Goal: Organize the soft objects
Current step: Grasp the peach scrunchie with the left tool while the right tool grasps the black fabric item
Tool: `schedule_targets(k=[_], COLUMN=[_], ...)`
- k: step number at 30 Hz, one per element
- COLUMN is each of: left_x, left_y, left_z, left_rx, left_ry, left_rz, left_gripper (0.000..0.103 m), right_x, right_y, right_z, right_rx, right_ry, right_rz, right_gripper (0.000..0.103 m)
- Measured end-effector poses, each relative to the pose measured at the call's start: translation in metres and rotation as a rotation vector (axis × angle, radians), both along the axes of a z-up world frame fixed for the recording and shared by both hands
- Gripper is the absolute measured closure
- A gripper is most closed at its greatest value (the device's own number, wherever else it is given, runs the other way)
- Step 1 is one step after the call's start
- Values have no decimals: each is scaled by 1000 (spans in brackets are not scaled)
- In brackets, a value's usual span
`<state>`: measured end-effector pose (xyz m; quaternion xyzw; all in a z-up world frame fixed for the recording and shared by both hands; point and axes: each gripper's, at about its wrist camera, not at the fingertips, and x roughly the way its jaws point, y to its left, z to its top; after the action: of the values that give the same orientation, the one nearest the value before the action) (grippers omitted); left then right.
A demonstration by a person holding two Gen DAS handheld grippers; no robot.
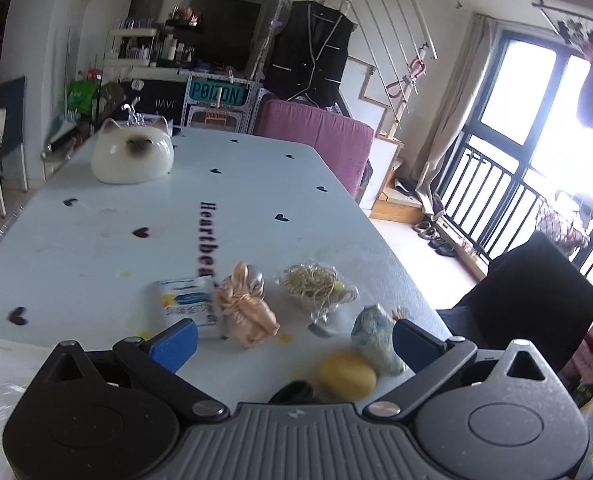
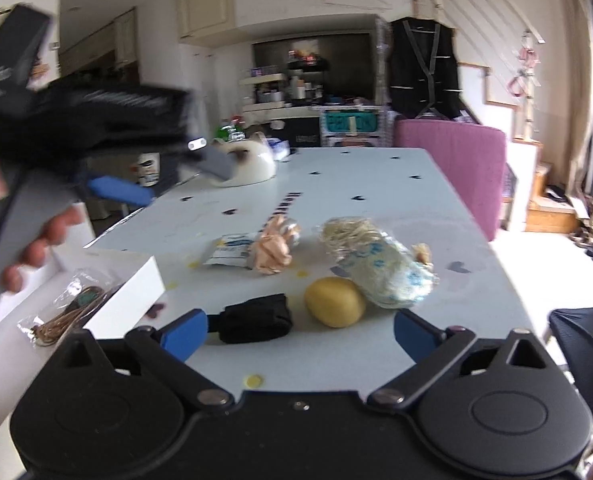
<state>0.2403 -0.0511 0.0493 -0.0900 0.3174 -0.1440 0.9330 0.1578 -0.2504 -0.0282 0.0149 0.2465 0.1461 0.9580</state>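
1. Over the pale blue table with black hearts (image 2: 376,184), right gripper (image 2: 300,330) spread wide, blue pads clamping nothing.
2. Between those jaws, nearer the left pad: a black rolled fabric bundle (image 2: 256,318), lying on the table, no pad pressing it.
3. Just right of the black bundle: a yellow rounded soft lump (image 2: 334,302), touching a blue-and-white patterned soft pouch (image 2: 392,276) behind it.
4. Beyond the yellow lump: a peach satin knotted cloth (image 2: 274,254), beside a blue-and-white flat packet (image 2: 226,252).
5. Left of the black bundle: a white open box (image 2: 136,284) with a clear bag of brown cord (image 2: 68,308) inside.
6. Left gripper (image 1: 292,338) released too, jaws wide, nothing between the pads.
7. Above the box, blurred, the same left gripper gripped by a hand (image 2: 28,240).
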Motion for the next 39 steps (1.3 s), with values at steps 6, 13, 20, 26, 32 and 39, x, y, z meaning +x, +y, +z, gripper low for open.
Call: schedule_targets(k=[6,13,20,26,32,39], left_x=[49,97,119,128,133,133], left_y=[4,-1,-10,-8,-10,-10], left_z=[-16,-52,-87,-102,-107,-107], left_rx=[-87,-129,-74,-93,-77,-42], left_ry=[67,185,274,283,272,269], left_rz=[28,6,21,38,30,8], left_gripper=[20,34,34,36,60,75], right_x=[25,50,64,73,78,82], right_y=[8,20,30,34,33,34], right_z=[-13,-31,-39,-45,-47,-48], right_rx=[15,37,36,32,52,49], right_ry=[11,69,94,112,128,134], right_rz=[74,140,192,218,238,245], right_gripper=[8,13,14,15,15,19])
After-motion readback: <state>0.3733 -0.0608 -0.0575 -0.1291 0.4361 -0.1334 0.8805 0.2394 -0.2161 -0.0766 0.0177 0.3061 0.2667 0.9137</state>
